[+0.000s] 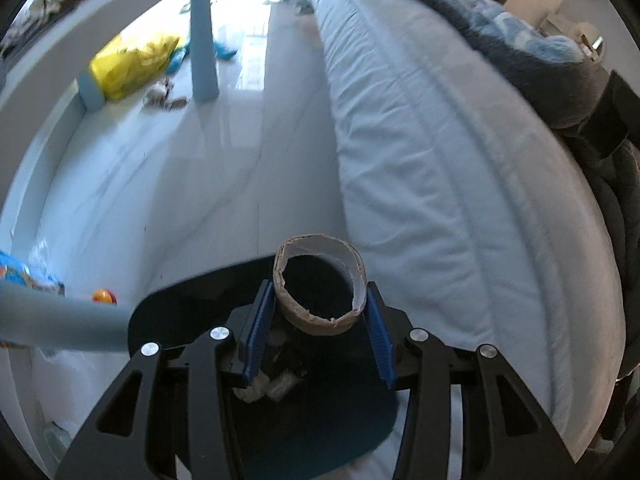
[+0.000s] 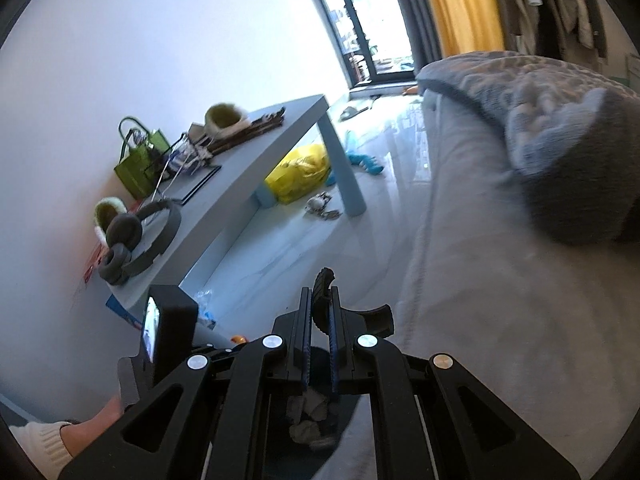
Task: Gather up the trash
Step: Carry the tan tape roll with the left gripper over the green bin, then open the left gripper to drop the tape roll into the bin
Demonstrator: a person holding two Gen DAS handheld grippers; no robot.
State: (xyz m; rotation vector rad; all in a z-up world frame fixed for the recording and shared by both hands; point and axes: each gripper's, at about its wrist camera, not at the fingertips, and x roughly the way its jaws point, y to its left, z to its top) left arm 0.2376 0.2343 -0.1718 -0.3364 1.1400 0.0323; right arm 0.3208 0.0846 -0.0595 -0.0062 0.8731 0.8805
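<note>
The left tool (image 1: 320, 312) clamps a torn cardboard tube (image 1: 320, 286) above the dark bin (image 1: 168, 312) holding crumpled paper (image 1: 264, 390); the right tool (image 2: 320, 312) pinches the bin's rim (image 2: 322, 284).

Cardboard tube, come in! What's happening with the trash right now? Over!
Left gripper shut on cardboard tube, over dark bin. Right gripper clamps bin's rim. Crumpled paper inside. Nothing blocking.
</note>
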